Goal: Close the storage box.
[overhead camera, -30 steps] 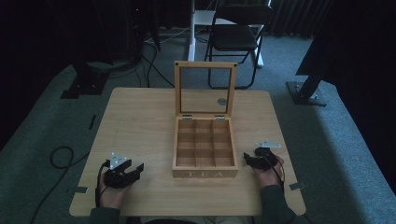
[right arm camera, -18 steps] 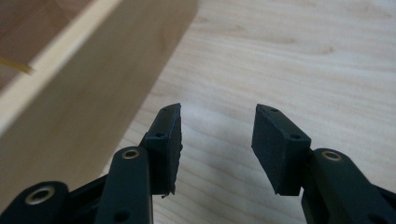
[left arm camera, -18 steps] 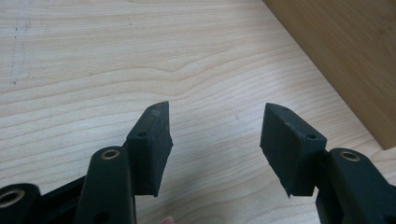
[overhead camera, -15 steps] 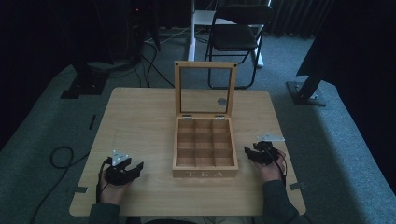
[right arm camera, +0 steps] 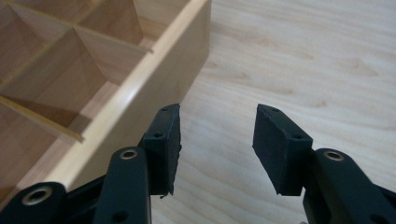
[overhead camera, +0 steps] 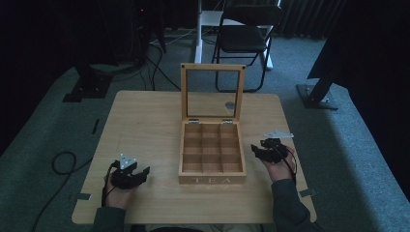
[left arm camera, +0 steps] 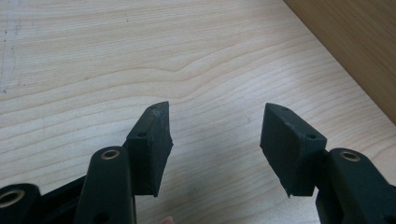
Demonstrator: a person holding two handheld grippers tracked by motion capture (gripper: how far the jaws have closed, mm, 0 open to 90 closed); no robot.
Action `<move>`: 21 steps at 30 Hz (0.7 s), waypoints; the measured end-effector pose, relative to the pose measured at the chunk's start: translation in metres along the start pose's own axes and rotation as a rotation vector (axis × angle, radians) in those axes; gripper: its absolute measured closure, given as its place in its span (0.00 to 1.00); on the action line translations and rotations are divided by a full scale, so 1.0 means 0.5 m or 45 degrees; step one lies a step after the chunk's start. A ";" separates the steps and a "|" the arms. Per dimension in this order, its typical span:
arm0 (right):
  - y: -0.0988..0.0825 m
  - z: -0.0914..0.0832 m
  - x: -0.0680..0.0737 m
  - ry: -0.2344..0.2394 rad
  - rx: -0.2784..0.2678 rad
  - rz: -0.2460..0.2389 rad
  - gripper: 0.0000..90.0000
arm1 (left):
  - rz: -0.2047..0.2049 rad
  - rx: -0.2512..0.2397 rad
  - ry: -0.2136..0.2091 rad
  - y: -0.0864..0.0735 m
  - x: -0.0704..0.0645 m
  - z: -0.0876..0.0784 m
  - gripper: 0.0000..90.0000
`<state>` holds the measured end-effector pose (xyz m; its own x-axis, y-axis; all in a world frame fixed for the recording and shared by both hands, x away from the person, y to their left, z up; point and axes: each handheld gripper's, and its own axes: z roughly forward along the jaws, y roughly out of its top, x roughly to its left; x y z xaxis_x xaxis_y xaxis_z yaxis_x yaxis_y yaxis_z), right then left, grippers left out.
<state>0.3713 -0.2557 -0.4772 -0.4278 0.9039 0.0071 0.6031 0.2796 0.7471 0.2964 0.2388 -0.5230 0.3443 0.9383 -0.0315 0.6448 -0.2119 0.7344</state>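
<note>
Centrally on a pale wooden table (overhead camera: 145, 125) sits an open light-wood box (overhead camera: 212, 180) divided into nine square compartments, the word TEA on its front wall. Its glass-paned lid (overhead camera: 211, 70) stands upright at the back. The left claw (overhead camera: 142, 172), held in a person's hand, rests low over bare tabletop; its black jaws are spread with nothing between them, and the box lies off to its right, well apart. The right claw (overhead camera: 254, 149) points at the box's side wall (right arm camera: 154, 79), just beside it on the claw's left. Its jaws also stand apart, gripping nothing, with only table grain between them.
</note>
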 end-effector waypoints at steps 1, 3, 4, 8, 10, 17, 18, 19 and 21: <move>0.005 -0.001 0.001 -0.001 -0.005 -0.007 0.57 | 0.007 0.002 0.002 0.000 0.000 0.002 0.48; 0.023 -0.004 0.002 0.001 -0.012 -0.019 0.57 | 0.018 0.001 0.006 0.000 0.000 0.005 0.48; 0.028 -0.004 0.002 0.004 -0.016 -0.020 0.56 | 0.025 0.004 0.008 0.001 0.000 0.006 0.48; 0.044 -0.002 0.004 0.003 -0.010 -0.028 0.52 | 0.035 0.003 0.011 0.001 0.001 0.012 0.48; 0.053 -0.001 0.002 -0.003 -0.016 -0.032 0.52 | 0.039 0.004 0.014 0.002 0.001 0.015 0.48; 0.085 0.000 -0.008 0.032 -0.043 -0.004 0.51 | 0.057 0.014 0.020 0.002 0.002 0.023 0.48; 0.093 0.001 -0.012 0.043 -0.054 0.007 0.51 | 0.060 0.015 0.023 0.002 0.002 0.023 0.48; 0.098 0.001 -0.013 0.039 -0.058 0.004 0.51 | 0.059 0.016 0.023 0.002 0.002 0.025 0.47; 0.108 0.005 -0.015 0.050 -0.062 0.009 0.52 | 0.061 0.016 0.022 0.002 0.003 0.026 0.47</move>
<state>0.4089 -0.2466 -0.4387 -0.4505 0.8920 0.0375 0.5729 0.2566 0.7784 0.3063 0.2362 -0.5314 0.3633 0.9315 0.0150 0.6364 -0.2599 0.7262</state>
